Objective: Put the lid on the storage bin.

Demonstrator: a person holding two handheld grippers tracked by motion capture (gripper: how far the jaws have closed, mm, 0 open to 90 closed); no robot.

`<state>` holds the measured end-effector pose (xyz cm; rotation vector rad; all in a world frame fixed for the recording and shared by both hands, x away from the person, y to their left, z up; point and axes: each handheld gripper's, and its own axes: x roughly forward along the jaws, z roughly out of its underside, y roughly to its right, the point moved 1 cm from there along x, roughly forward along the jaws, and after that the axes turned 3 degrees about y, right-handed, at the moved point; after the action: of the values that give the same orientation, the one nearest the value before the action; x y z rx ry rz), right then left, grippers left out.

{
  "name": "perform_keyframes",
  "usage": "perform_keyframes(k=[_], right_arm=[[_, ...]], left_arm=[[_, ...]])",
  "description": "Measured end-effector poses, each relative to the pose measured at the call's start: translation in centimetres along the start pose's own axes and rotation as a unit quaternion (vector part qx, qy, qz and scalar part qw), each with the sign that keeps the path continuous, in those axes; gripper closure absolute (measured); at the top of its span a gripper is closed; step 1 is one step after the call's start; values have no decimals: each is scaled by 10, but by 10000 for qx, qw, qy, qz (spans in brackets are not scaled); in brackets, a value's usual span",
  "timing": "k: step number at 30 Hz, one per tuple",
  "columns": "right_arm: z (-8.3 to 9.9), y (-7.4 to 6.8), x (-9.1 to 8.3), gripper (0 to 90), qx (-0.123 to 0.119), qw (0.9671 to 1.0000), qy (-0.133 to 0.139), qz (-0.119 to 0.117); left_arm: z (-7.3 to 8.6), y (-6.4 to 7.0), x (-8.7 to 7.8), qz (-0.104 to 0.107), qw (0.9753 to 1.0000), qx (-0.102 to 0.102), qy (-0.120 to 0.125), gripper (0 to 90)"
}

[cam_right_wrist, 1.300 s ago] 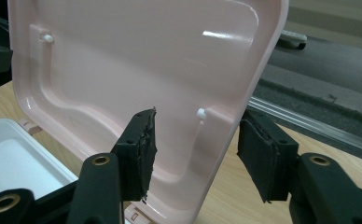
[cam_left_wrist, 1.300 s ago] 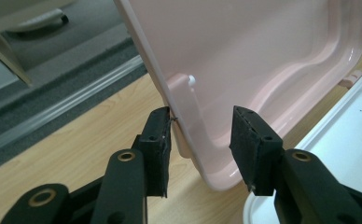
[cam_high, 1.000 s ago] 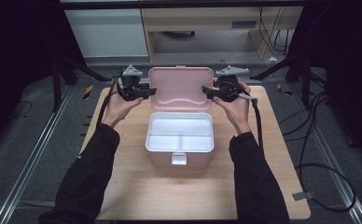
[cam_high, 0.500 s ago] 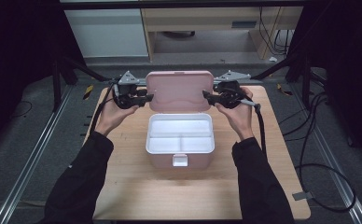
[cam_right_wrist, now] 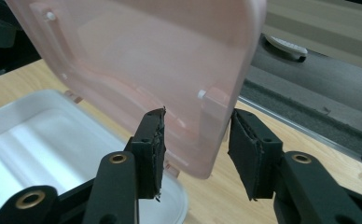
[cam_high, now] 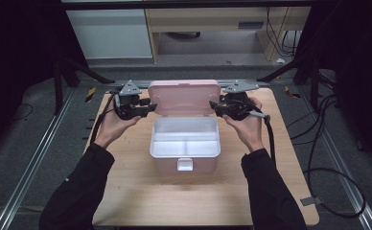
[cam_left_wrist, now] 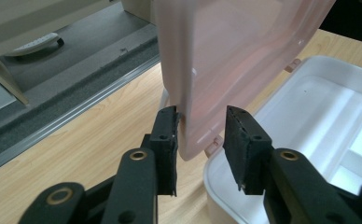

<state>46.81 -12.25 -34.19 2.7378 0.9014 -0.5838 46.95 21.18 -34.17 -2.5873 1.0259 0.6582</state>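
A pink lunch box [cam_high: 164,164] with a white divided tray [cam_high: 185,137] stands open at the middle of the wooden table. Its pink lid [cam_high: 184,96] stands about upright at the back. My left gripper [cam_high: 146,106] is at the lid's left edge. In the left gripper view the left gripper [cam_left_wrist: 202,140] is open, with the lid [cam_left_wrist: 226,60] edge between its jaws, close against the left one. My right gripper [cam_high: 215,106] is at the lid's right edge. It is open [cam_right_wrist: 200,149] and straddles the lid [cam_right_wrist: 146,51] corner.
The wooden table [cam_high: 126,191] has bare room in front of the box and on both sides. A metal rail [cam_high: 26,177] runs along the left, and cables [cam_high: 328,158] lie on the floor at the right. Cabinets stand behind the table.
Both grippers have come a little nearer to me along the lid's sides. The lid's top edge sits lower in the high view, tipped slightly toward the box.
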Motion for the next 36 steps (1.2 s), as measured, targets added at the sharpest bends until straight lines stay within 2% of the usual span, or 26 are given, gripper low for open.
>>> perform_keyframes(k=[4,8,13,18,24,30,34,36], right_arm=[[5,-4,-8,599,-71,10000,1,-67],[12,-2,-16,677,27,9997,67,-224],[22,-5,-19,708,-17,9995,-19,-304],[31,-6,-23,739,-25,9990,-76,-431],[45,-12,-24,700,-99,9985,-240,-490],[64,-14,-32,656,-106,9982,-400,-432],[75,-12,-36,620,-79,9983,-497,-309],[81,-8,-39,600,61,9987,-418,-283]], left_arm=[[4,6,-5,-32,9998,179,-7,670],[10,7,-8,76,9999,131,3,709],[16,13,-9,78,9998,205,-40,706],[25,17,-12,212,9995,243,-42,699],[39,29,-16,272,9987,413,-135,664],[59,32,-24,262,9989,353,-162,621],[70,32,-25,225,9989,285,-306,611],[78,32,-25,161,9991,230,-312,596]])
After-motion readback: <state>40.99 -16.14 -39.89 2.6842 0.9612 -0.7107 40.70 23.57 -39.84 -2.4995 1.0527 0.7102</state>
